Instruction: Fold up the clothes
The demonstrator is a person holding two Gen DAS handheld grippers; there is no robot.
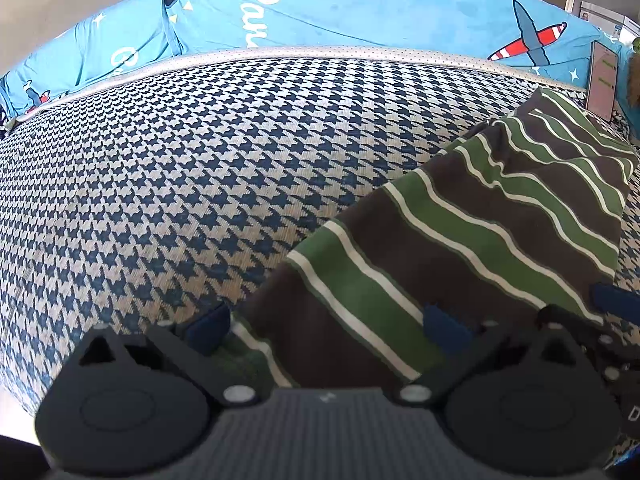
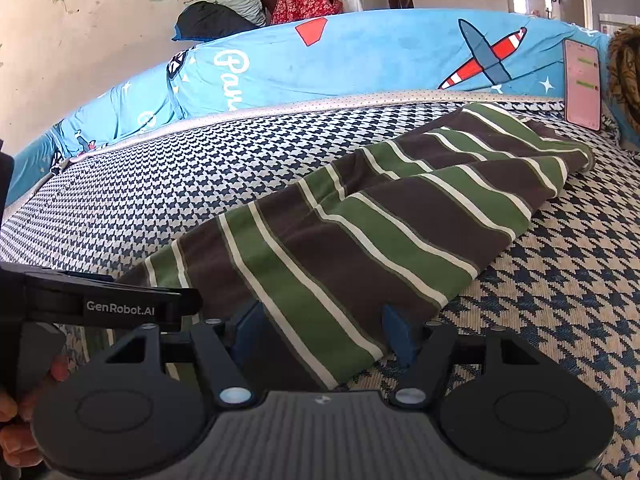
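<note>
Both claws are down low at the near edge of the striped garment [image 1: 460,216], a brown and green piece with thin white lines, lying stretched across the houndstooth mattress [image 1: 160,184] and running away from me toward the far right. It looks already doubled over lengthwise, with soft ridges along its far end.

My left claw [image 1: 324,326] stands wide open, blue pads [image 1: 208,326] spread apart, and the near end of the cloth lies between them. The fabric passes over the gap and I cannot tell whether either pad is touching it; nothing is pinched.

My right claw [image 2: 324,330] is just as wide open, straddling the near corner of the garment [image 2: 360,220] where the green band with white edging comes to its hem. One blue finger [image 2: 396,334] rises just beside the right edge of the cloth, the other is half hidden by a fold on the left. No grip here either.

From the right wrist view I see the left claw's black body [image 2: 100,304] close by on the left, with fingers of the person's hand [image 2: 20,424] wrapped round its handle at the frame edge.

Beyond the mattress rim lies a bright blue bedsheet [image 2: 360,56] printed with a red-and-white aeroplane, and a phone [image 2: 582,84] with a lit screen leans against it at the far right, just past the garment's far end.
</note>
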